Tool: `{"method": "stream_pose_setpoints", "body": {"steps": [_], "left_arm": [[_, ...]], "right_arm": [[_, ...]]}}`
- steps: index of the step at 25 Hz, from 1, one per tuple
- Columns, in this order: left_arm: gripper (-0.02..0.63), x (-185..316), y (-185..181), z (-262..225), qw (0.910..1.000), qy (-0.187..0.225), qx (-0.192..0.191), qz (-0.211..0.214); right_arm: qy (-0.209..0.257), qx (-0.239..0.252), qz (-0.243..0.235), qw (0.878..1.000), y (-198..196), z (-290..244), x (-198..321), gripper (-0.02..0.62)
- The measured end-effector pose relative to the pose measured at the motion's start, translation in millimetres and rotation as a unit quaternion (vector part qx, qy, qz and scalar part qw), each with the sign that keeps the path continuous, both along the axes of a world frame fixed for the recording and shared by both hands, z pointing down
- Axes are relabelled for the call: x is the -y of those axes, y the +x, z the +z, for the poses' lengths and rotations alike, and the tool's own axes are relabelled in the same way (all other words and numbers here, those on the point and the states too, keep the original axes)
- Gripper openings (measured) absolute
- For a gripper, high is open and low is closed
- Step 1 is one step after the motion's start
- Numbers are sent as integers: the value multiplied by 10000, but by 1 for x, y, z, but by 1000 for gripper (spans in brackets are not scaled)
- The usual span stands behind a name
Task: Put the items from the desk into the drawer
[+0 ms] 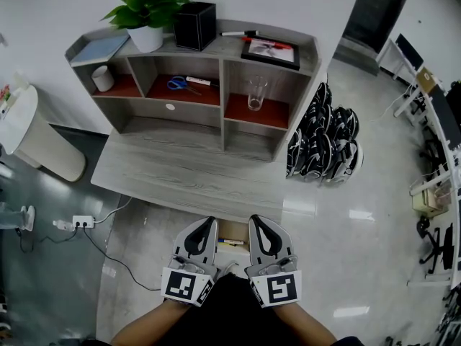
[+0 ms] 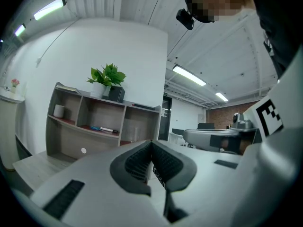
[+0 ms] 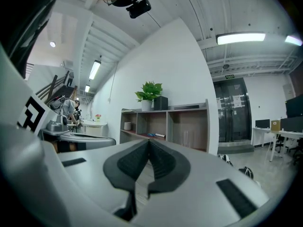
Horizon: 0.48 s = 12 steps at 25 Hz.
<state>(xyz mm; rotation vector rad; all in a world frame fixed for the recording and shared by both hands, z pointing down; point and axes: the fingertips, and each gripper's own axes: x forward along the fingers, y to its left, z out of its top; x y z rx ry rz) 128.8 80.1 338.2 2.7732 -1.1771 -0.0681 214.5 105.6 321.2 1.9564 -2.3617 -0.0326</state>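
In the head view, the left gripper and the right gripper are held side by side, low and close to the person, just short of the front edge of the counter. Between the two, a pale wooden drawer is seen standing open under that edge, with a thin yellow and black item lying in it. The counter top itself is bare. The things are set well away from both grippers on the shelf unit at the back of the counter. On its top are a blue notebook, a potted plant, a black box, a black marker and a framed board. In its compartments are a white cup at the left, blue scissors beside a pen in the middle, and a clear glass at the right. Helmets are piled on the floor to the right of the counter. In the left gripper view, the jaws are seen pressed together with nothing between them. The shelf unit is seen beyond the tips, to their left. In the right gripper view, the jaws are likewise closed on nothing, and the shelf unit and plant are seen straight ahead, well apart from the tips.
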Motion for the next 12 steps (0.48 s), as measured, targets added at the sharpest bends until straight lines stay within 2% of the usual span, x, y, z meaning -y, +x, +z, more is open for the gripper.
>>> {"method": "stream_pose_setpoints", "body": {"steps": [3,7,12], "left_arm": [[14,-2,-1,-2,10000,35,8,0],[14,-5,-3,-3,9999,104,55,-10],[14,-6,-7,1,9999,111,64,0]], "right_arm": [[160,121,-37,9998,-5,-8,0,18],[60,-35,-73,9999,-6,-1,-2,18],[184,116,-83,9997,-12,-3,1,18]]}}
